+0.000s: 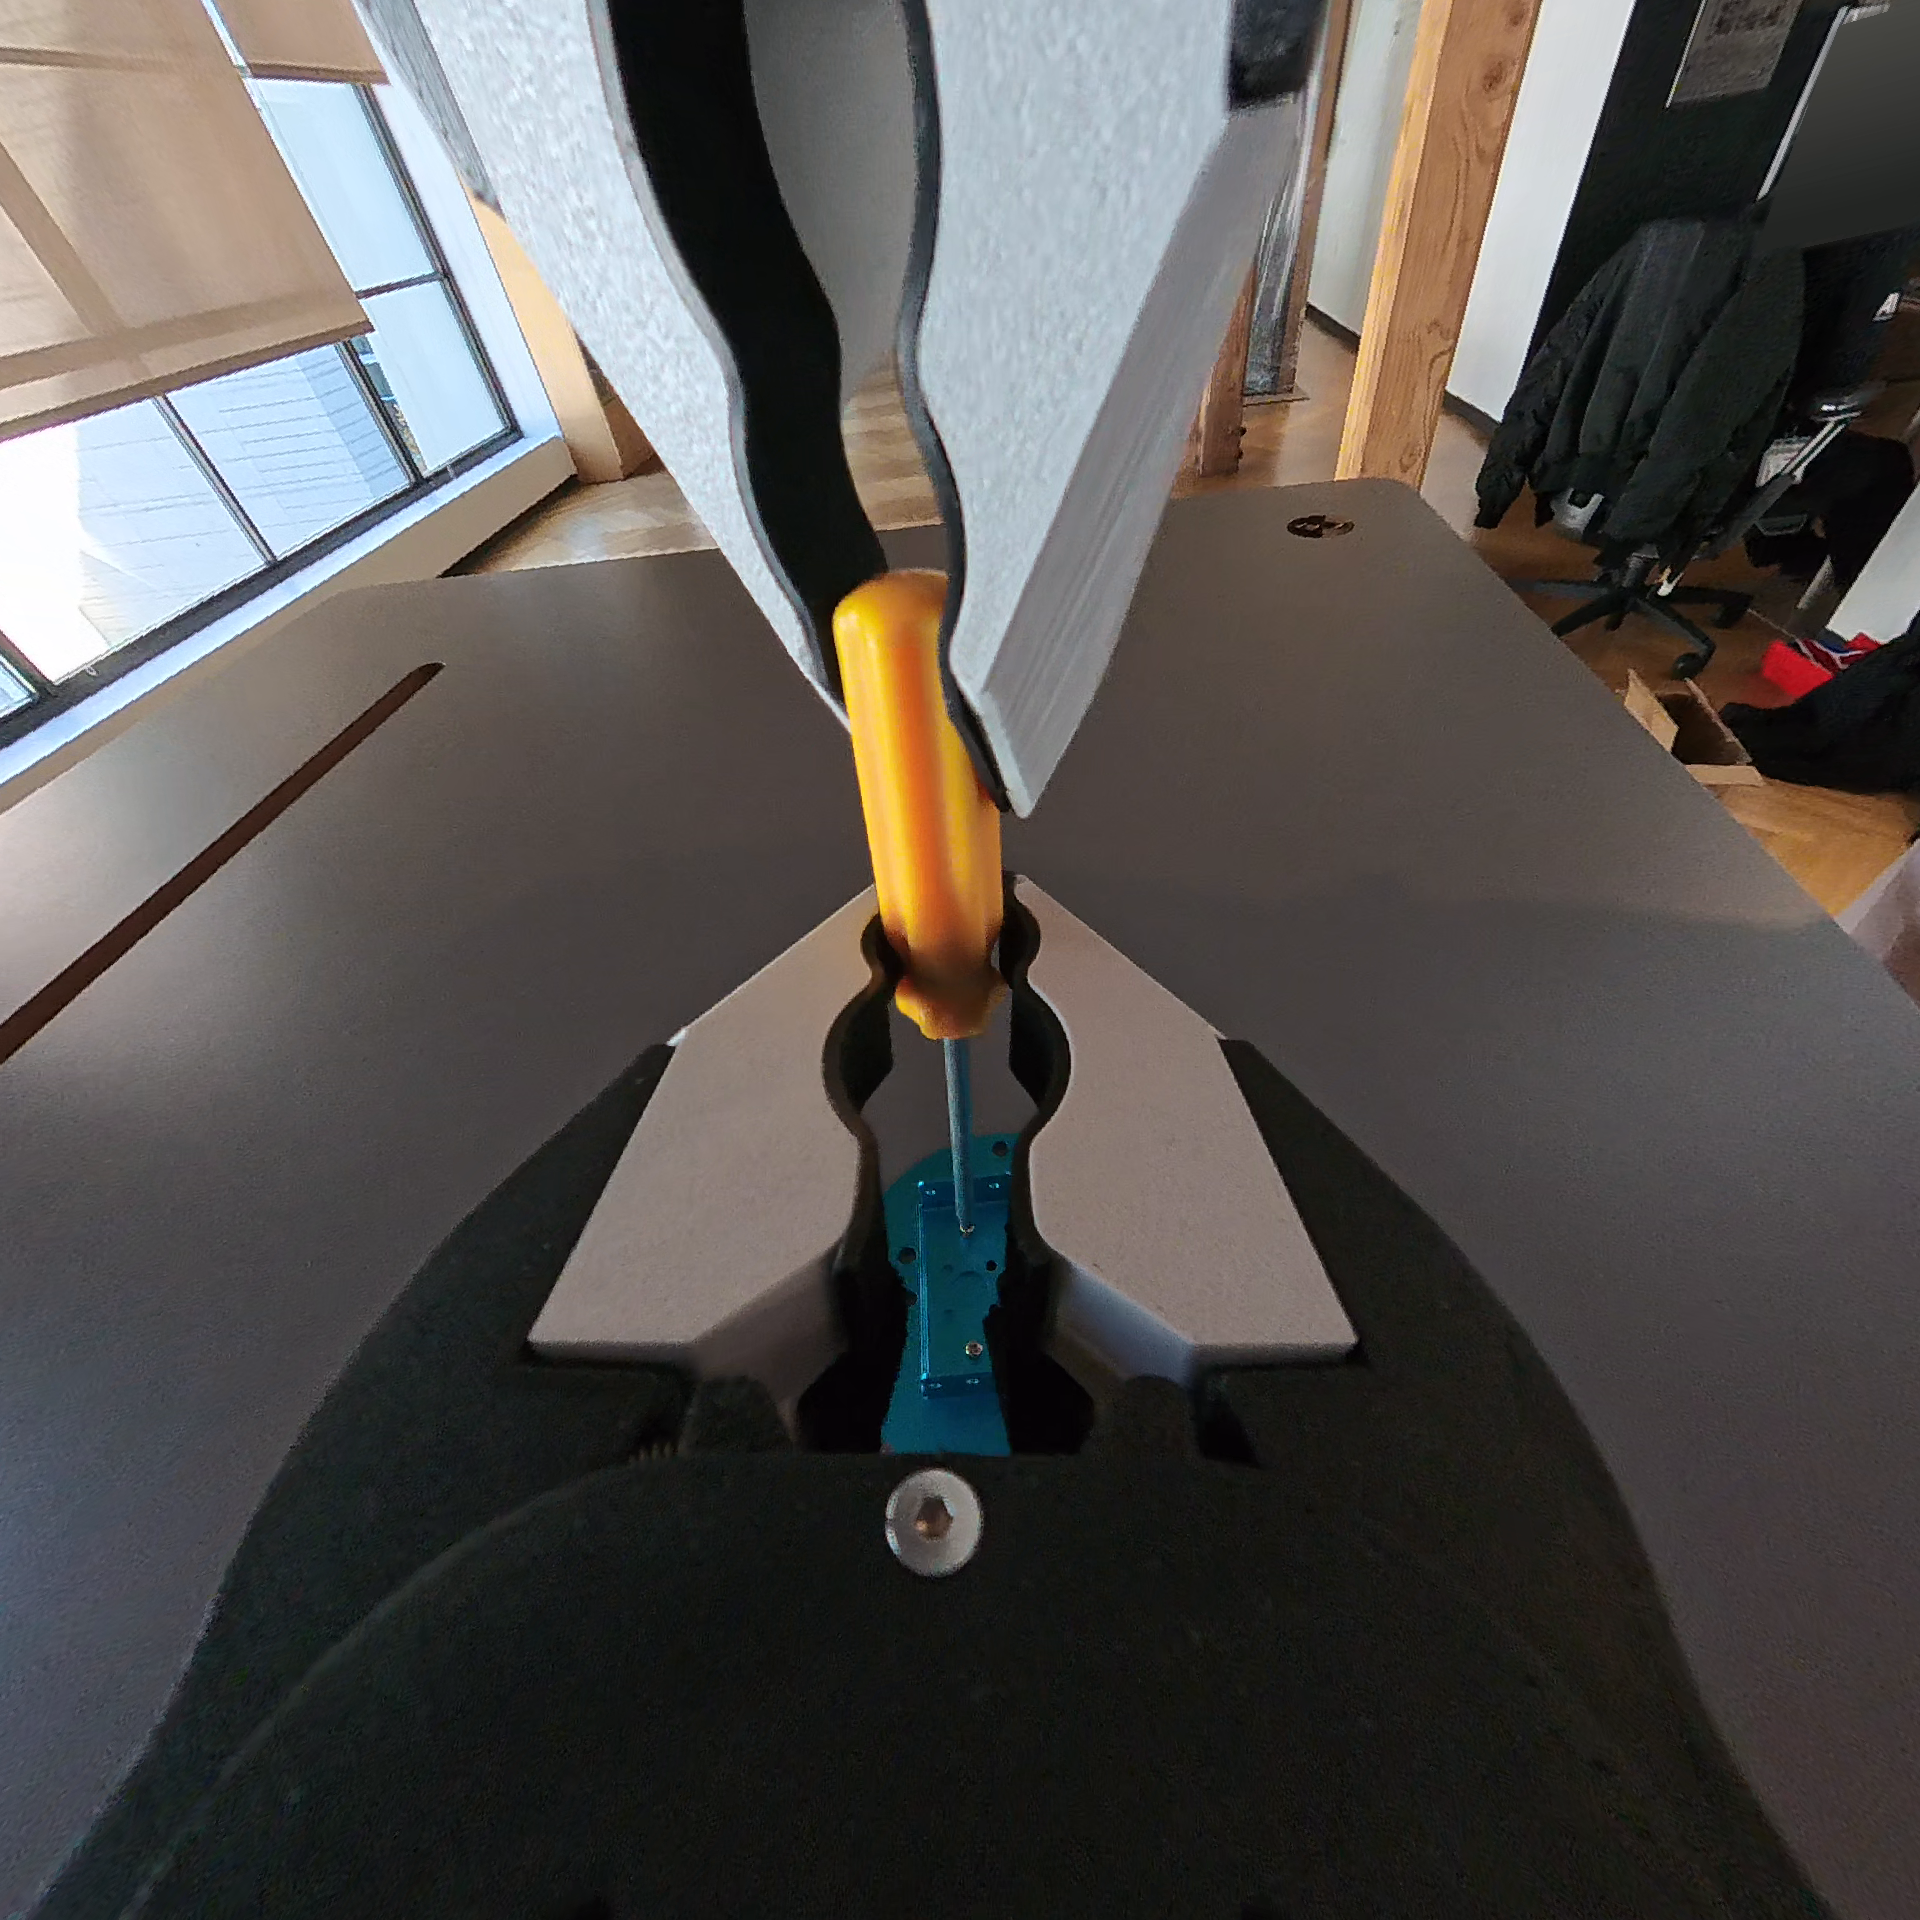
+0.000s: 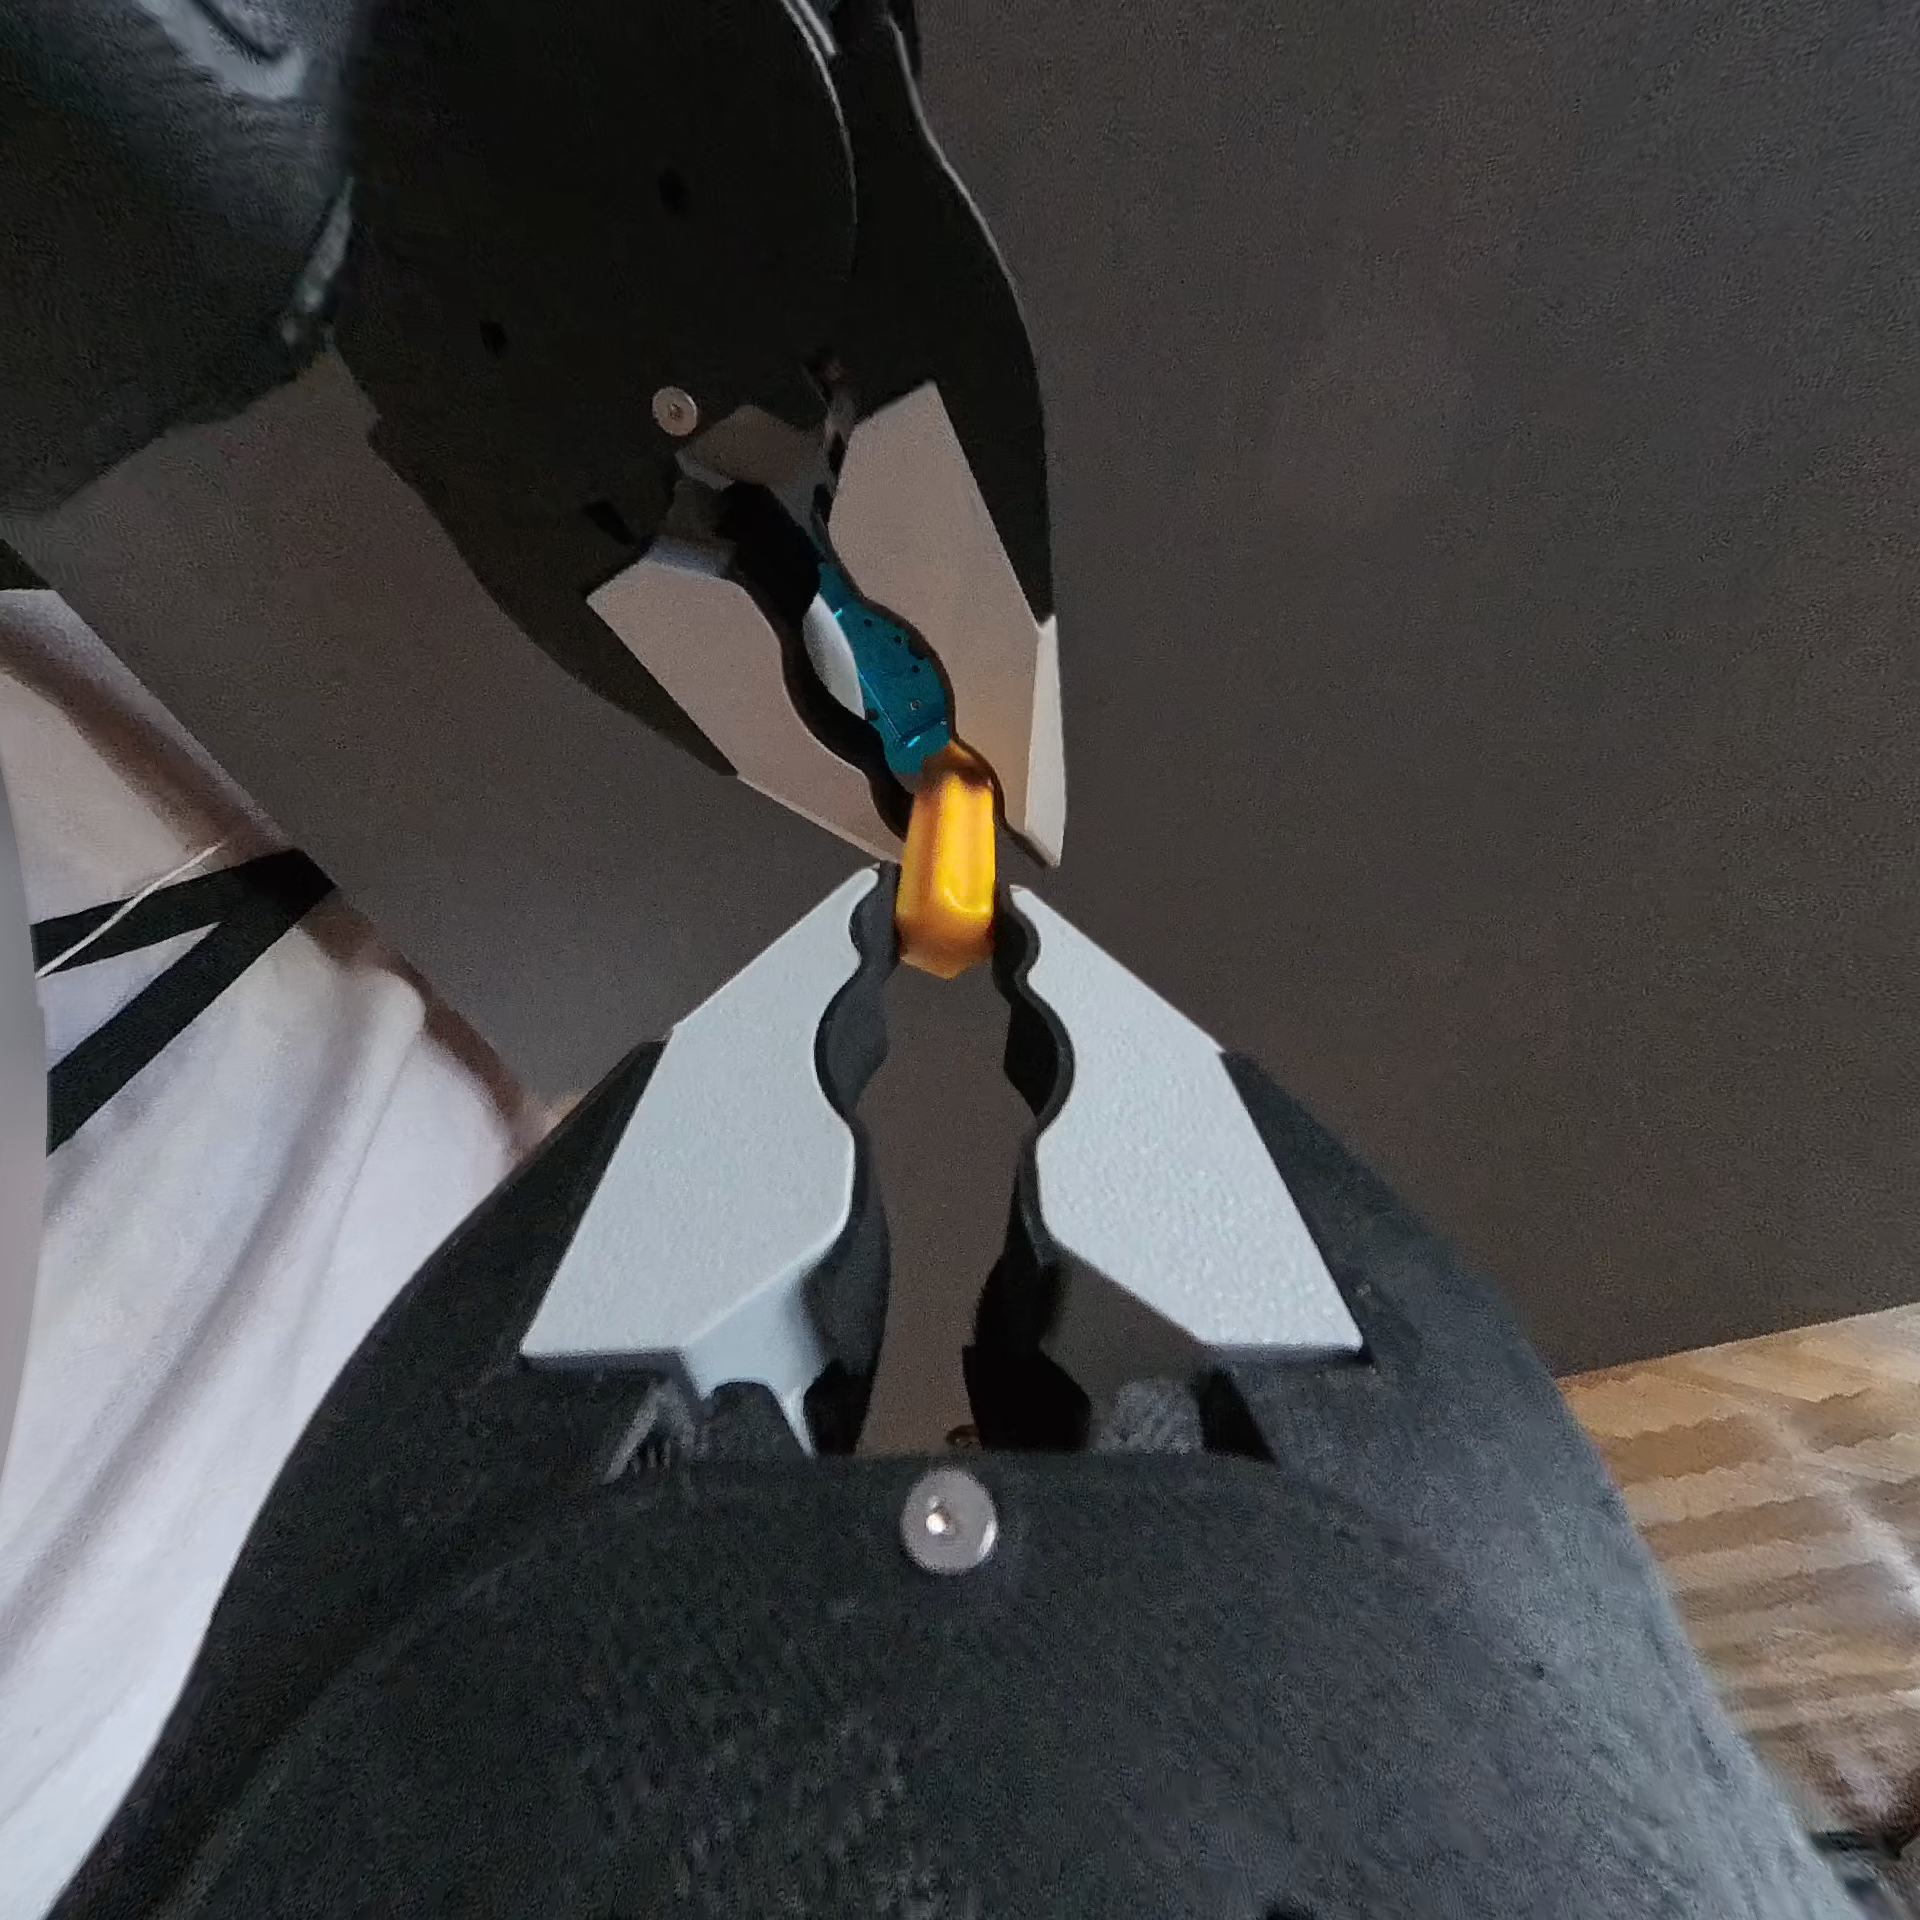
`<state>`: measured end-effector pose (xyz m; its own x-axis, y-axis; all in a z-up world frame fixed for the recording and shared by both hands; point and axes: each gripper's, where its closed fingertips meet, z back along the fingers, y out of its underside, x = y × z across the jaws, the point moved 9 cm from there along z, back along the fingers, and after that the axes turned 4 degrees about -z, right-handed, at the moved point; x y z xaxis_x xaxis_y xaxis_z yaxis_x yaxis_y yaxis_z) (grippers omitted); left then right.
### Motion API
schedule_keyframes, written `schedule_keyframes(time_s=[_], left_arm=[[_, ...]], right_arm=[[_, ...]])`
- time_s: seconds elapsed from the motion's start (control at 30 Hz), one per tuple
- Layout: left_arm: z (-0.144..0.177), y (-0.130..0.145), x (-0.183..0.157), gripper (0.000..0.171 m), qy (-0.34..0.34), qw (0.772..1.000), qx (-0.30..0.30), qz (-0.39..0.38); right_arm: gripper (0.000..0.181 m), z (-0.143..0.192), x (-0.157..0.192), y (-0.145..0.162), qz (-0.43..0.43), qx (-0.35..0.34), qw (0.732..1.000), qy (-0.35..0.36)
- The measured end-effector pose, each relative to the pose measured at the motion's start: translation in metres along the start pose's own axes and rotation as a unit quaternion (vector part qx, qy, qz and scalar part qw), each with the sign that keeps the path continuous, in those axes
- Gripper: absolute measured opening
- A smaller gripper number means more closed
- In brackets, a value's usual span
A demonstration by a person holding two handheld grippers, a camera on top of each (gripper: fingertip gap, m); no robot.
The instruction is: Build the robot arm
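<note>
The left claw [image 1: 951, 935] clamps a stiff, light blue bracket [image 1: 951, 1299] — the right claw [image 2: 940, 904] pinches the slick orange screwdriver [image 1: 925, 821] by its handle.

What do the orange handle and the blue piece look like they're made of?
The orange handle looks like glossy, slightly translucent plastic, with bright streaks along its length. The blue piece appears to be metal with a coloured finish, perhaps anodised aluminium: crisp edges, small drilled holes, metallic sheen.
</note>
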<state>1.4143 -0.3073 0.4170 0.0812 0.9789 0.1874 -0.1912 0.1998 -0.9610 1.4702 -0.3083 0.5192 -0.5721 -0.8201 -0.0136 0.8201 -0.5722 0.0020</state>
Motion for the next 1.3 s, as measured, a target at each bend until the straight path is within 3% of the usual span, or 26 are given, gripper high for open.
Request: schedule_keyframes(time_s=[0.2,0.27,0.33,0.43,0.5,0.63,0.77,0.93,1.0,1.1,1.2,1.3], left_arm=[[-0.001,-0.001,0.002,0.013,0.01,1.0,0.002,0.006],[0.0,0.0,0.003,0.013,0.018,1.0,-0.001,0.011],[0.0,0.0,0.003,0.013,0.024,1.0,0.0,0.011],[-0.001,-0.001,0.002,0.013,0.032,0.999,0.001,0.009],[-0.001,0.0,0.002,0.012,0.037,0.999,-0.001,0.011],[0.0,0.0,0.003,0.013,0.046,0.999,-0.006,0.016],[0.0,0.001,0.003,0.013,0.039,0.999,-0.003,0.017],[0.0,0.001,0.002,0.013,0.033,0.999,0.001,0.008],[-0.001,0.001,0.002,0.013,0.039,0.999,0.003,0.008],[0.0,0.002,0.003,0.013,0.045,0.999,0.001,0.013],[0.0,0.002,0.003,0.013,0.049,0.999,0.0,0.012],[0.0,0.002,0.002,0.013,0.048,0.999,0.002,0.011]], right_arm=[[0.018,0.0,-0.003,-0.002,-0.016,0.014,1.0,-0.019],[0.018,-0.001,-0.003,-0.004,0.053,0.011,0.998,-0.019],[0.035,0.001,0.0,-0.007,0.14,-0.018,0.99,0.002],[0.026,0.002,0.006,-0.004,0.251,-0.031,0.967,0.024],[0.017,0.0,0.009,-0.002,0.267,-0.03,0.963,0.012],[0.017,0.0,0.007,-0.004,0.209,-0.022,0.978,-0.005],[0.017,0.0,0.006,-0.009,0.093,-0.022,0.995,-0.003],[0.019,0.0,0.002,-0.007,0.011,-0.029,0.999,-0.03],[0.019,0.0,0.002,-0.006,0.065,-0.023,0.997,-0.045],[0.035,0.008,0.001,-0.005,0.186,-0.036,0.982,-0.014],[0.032,0.015,0.004,-0.003,0.299,-0.057,0.952,0.017],[0.025,0.013,0.007,0.0,0.353,-0.043,0.934,0.027]])
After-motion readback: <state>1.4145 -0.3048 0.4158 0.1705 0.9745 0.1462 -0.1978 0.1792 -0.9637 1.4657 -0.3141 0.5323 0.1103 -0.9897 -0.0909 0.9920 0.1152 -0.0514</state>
